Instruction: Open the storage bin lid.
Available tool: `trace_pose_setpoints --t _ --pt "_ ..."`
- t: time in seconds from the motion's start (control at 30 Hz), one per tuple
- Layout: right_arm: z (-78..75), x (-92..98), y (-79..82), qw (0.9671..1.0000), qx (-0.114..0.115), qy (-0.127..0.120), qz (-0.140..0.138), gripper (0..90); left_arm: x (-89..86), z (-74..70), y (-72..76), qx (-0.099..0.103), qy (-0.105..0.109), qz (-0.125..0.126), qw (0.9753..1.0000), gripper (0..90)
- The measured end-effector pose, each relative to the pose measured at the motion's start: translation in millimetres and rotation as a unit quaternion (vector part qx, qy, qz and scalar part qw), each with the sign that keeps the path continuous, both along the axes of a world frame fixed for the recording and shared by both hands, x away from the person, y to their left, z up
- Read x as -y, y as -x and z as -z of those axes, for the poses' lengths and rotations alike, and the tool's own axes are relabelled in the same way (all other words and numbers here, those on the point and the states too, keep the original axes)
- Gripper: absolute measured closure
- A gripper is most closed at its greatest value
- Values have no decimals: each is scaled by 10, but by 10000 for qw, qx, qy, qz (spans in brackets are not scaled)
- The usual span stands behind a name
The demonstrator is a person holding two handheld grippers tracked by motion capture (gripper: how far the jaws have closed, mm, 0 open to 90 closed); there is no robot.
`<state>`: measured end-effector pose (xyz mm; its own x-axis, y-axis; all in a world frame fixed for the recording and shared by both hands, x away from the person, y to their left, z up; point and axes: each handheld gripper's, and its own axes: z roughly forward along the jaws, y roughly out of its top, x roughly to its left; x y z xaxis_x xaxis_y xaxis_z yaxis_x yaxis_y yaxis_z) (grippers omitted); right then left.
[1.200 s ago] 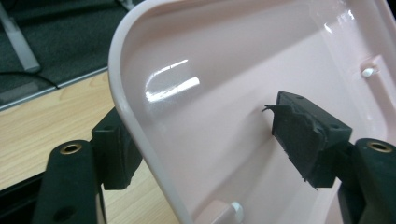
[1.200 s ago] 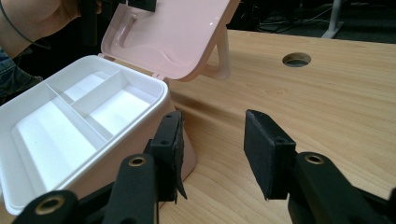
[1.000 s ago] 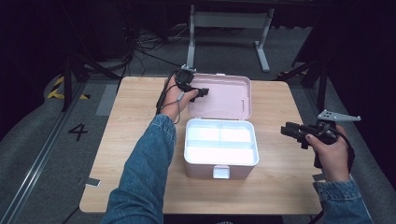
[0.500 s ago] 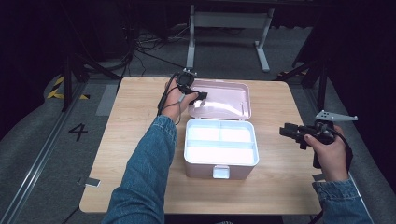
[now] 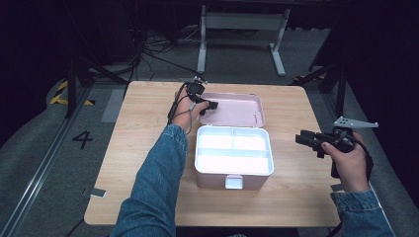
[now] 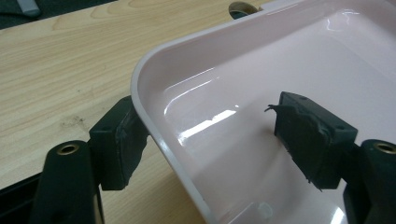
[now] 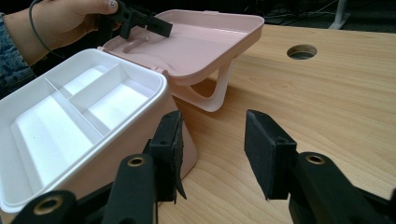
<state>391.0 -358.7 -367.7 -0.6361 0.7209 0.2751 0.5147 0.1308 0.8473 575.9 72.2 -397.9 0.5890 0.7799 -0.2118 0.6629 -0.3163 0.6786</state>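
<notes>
A pink box stands mid-table with a white divided tray in its top. Its pink lid is swung back behind it, and a white handle props it off the table. My left gripper is at the lid's left rim. In the left gripper view it is open: the lid rim runs between the jaws, the left pad outside it, the right pad over the lid's inside. My right gripper is open and holds nothing, just right of the box.
The wooden table has a round cable hole near its far right. A metal stand and cables lie on the floor behind. A "4" marking is on the floor at left.
The lid has tipped further back and lies flatter. My left gripper has moved slightly down and right with it. The right gripper has barely moved.
</notes>
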Motion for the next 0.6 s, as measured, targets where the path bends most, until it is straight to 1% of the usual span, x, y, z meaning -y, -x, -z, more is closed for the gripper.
trace_pose_setpoints --t 0.07,0.17,0.23,0.27,0.3,0.4,0.47,0.5,0.53,0.57,0.6 --pt "-7 0 8 10000 -4 -3 -3 583 0 -4 4 33 -14 3 10000 267" --pt "-17 7 15 10000 30 -12 -2 583 -5 -15 11 29 -54 3 10000 268" --pt "-22 12 22 10000 12 -29 16 583 -6 -33 29 76 -76 -49 9999 274" --pt "-21 14 22 10000 14 -25 20 582 -12 -45 30 131 -139 -30 9998 281" --pt "-20 16 22 10000 14 -23 24 583 -12 -45 30 131 -139 -30 9998 281" --pt "-15 14 24 10000 14 -3 30 583 -27 -111 64 245 -138 -79 9996 266" --pt "-18 11 30 10000 15 -13 27 581 -38 -164 89 345 -109 -67 9993 259" --pt "-16 12 31 10000 36 2 19 581 -45 -196 108 419 -70 -65 9991 258" --pt "-18 13 36 10000 5 -10 24 581 -56 -232 127 486 -19 -38 9988 264" --pt "-17 18 34 10000 23 -8 26 580 -69 -271 148 532 30 -15 9986 266" --pt "-17 18 34 10000 23 -8 26 580 -69 -271 148 532 30 -15 9986 266"
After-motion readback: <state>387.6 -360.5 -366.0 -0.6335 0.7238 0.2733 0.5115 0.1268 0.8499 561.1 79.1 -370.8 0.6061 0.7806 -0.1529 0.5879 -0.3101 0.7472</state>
